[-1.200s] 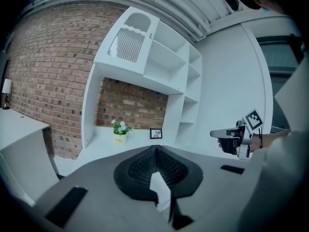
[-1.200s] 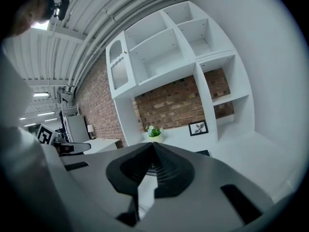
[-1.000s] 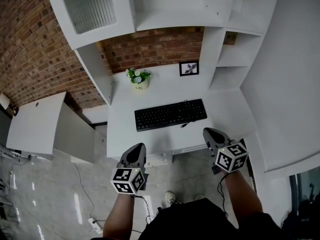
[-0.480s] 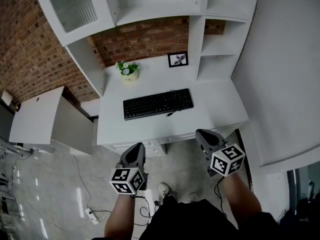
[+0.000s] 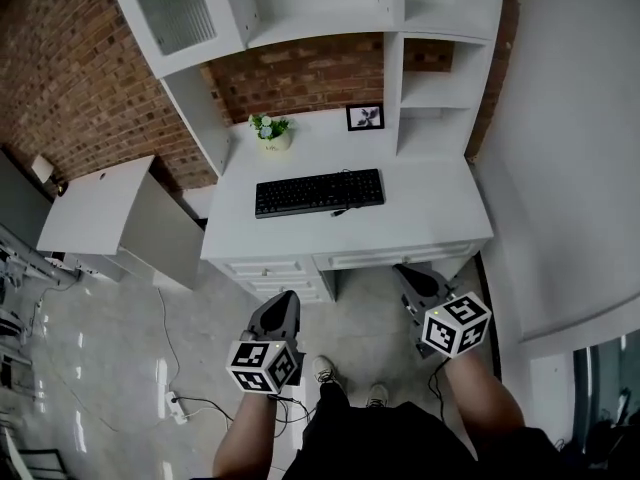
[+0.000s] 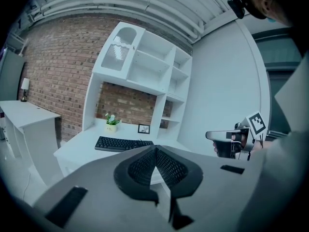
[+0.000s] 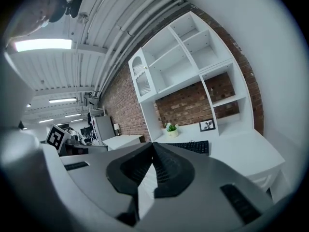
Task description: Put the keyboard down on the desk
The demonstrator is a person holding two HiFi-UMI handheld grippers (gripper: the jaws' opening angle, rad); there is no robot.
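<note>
At the upper middle of the head view, the black keyboard (image 5: 320,192) lies flat on the white desk (image 5: 430,218), well apart from the left gripper (image 5: 284,300) and right gripper (image 5: 410,273), both lower in frame, jaws pressed together on nothing.

Red brick wall (image 5: 80,58) behind white shelving (image 5: 330,8); glossy grey floor (image 5: 120,368) (cables (image 5: 170,403) trailing); strip light (image 7: 42,44) overhead; white wall (image 5: 570,118) rightward.

Left gripper (image 5: 283,304) and right gripper (image 5: 412,277) held low, side by side, seemingly closed, empty.
</note>
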